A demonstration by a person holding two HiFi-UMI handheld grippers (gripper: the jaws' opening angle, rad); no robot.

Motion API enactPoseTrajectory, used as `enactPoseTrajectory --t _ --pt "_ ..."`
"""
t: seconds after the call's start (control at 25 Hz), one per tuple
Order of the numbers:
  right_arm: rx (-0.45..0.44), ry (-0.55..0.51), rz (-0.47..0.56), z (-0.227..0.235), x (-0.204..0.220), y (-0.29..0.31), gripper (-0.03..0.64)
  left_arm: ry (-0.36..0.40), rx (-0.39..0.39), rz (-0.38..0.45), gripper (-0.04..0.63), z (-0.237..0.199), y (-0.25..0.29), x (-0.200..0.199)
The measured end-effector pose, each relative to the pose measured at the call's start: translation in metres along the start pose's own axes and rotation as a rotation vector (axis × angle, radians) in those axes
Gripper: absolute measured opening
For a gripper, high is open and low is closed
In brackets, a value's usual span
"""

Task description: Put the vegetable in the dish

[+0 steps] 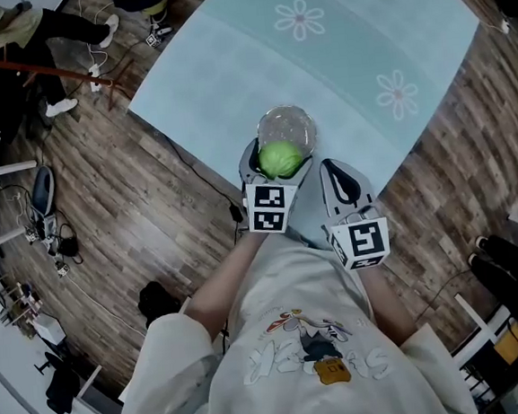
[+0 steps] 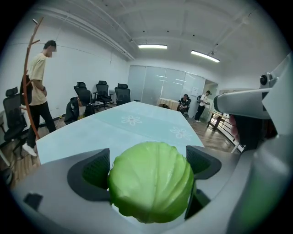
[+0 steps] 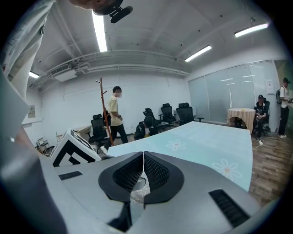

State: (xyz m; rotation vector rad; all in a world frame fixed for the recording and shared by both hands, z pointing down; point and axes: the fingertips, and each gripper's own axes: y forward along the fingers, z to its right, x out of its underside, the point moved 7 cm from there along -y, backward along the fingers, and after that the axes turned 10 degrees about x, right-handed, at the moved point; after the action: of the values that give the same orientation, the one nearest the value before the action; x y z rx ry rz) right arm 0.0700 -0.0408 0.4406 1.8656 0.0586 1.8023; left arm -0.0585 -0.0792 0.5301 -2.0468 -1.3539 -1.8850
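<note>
Between the pads of the left gripper (image 2: 149, 169), left gripper view: one round green cabbage (image 2: 151, 185), clamped on both sides, filling the gap. Jaws spread about as wide as the veg.

Head view, ctr of frame: same cabbage (image 1: 279, 158) sat in the left gripper (image 1: 277, 157) at the near rim of a clear glass dish (image 1: 285, 112), overlapping it. Couldn't tell whether veg touched glass.

Right gripper (image 3: 143, 171): jaws pressed together along a thin seam, nothing held. Something pale showed through the small gap below the seam; couldn't tell what. In head view the right gripper (image 1: 329, 165) lay just right of the dish, lower in frame.

Marker cubes: one (image 1: 271, 207) below the cabbage, the other (image 1: 361, 242) lower right of it.

Dish stood near the lower edge of a table (image 1: 353, 49) w/ pale blue cloth and white flower prints. Wood floor (image 1: 133, 212) round it.

Bkgd, left of left gripper view: a person (image 2: 39, 91) standing, office chairs (image 2: 103, 93) along the wall.
</note>
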Motion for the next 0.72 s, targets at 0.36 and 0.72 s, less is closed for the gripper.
enactPoseTrajectory --t 0.36,0.72 --pt "0.032 0.006 0.005 0.011 0.019 0.006 0.023 0.007 -0.001 -0.044 0.534 -0.009 0.027 0.013" --pt "0.032 0.006 -0.018 0.013 0.034 0.01 0.023 -0.008 -0.02 -0.086 0.534 -0.021 0.059 0.029"
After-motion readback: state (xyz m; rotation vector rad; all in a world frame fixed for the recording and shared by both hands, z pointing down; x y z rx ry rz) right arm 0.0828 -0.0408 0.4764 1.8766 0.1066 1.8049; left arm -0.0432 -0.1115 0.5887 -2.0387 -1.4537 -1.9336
